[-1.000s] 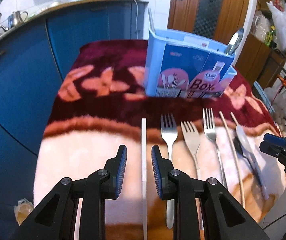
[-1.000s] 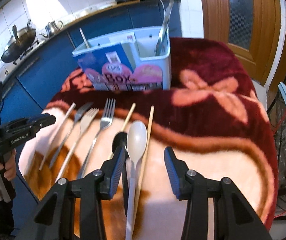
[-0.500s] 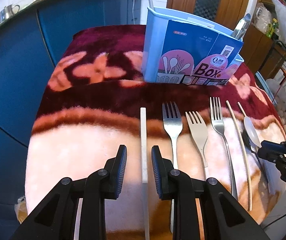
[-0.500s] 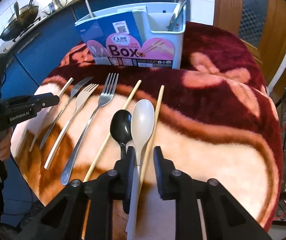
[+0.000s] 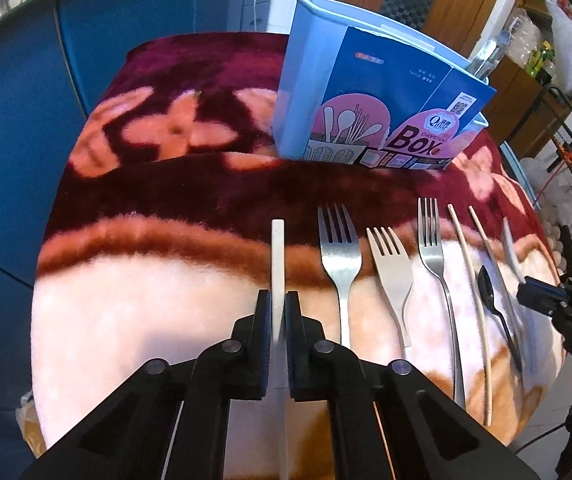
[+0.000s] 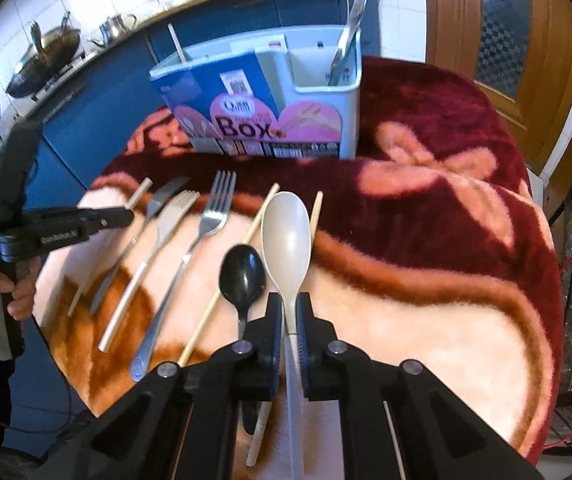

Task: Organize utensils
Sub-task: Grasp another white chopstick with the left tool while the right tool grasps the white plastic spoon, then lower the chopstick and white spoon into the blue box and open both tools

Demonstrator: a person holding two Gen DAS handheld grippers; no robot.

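Note:
A flat white chopstick [image 5: 277, 248] lies at the left end of a row of utensils on a plush red and cream blanket [image 5: 165, 312]. My left gripper [image 5: 277, 300] is shut on it, pads pressed on both sides. Beside it lie three forks [image 5: 340, 248], two wooden chopsticks [image 5: 468, 272] and a black spoon [image 6: 242, 276]. My right gripper [image 6: 290, 304] is closing on the handle of a beige spoon [image 6: 286, 236], pads touching it. The blue utensil box [image 6: 261, 96] stands behind the row, holding a metal utensil [image 6: 350, 20] and a pale stick [image 6: 175, 42].
Blue kitchen cabinets [image 5: 13, 140] run along the left and back. A wooden door [image 6: 506, 40] is at the right. Pans [image 6: 41, 56] and a kettle [image 6: 115, 26] sit on the counter. The table's round edge falls away just below both grippers.
Both grippers went from open to closed: the left on the white chopstick, the right on the beige spoon's handle. The left gripper also came forward and down along the chopstick.

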